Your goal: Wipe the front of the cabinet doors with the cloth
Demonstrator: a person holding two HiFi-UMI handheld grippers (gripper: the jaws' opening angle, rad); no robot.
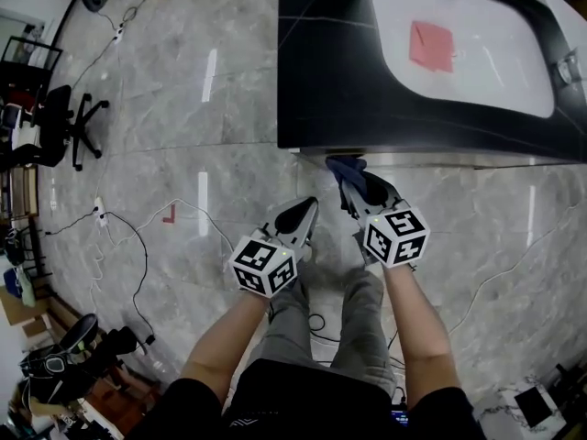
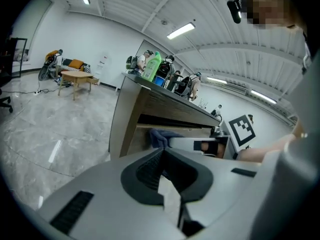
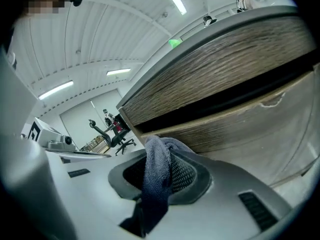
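The wiping looks to be at an early or middle stage. The dark blue terry cloth (image 3: 157, 171) is clamped between the jaws of the right claw (image 3: 162, 156), which are shut on a fold of it, with a tail hanging down behind them. In the head view the cloth sits right at the upper edge of the wood-grain cabinet door (image 3: 240, 129), just under the lip of the dark worktop (image 1: 321, 81). Whether it actually presses on the wood cannot be told. The door front shows no damp streak or clean patch, so how much has been covered cannot be judged; most of the panel below the cloth probably remains to be wiped.

The left claw (image 2: 162, 153) has its jaws together with nothing between them. It hangs back from the cabinet, beside the right claw and a little behind it.

Both bare forearms reach forward and down from the person's body, and each claw's marker cube is turned up. The right arm stretches further toward the cabinet, its claw tilted up at the door's top band.
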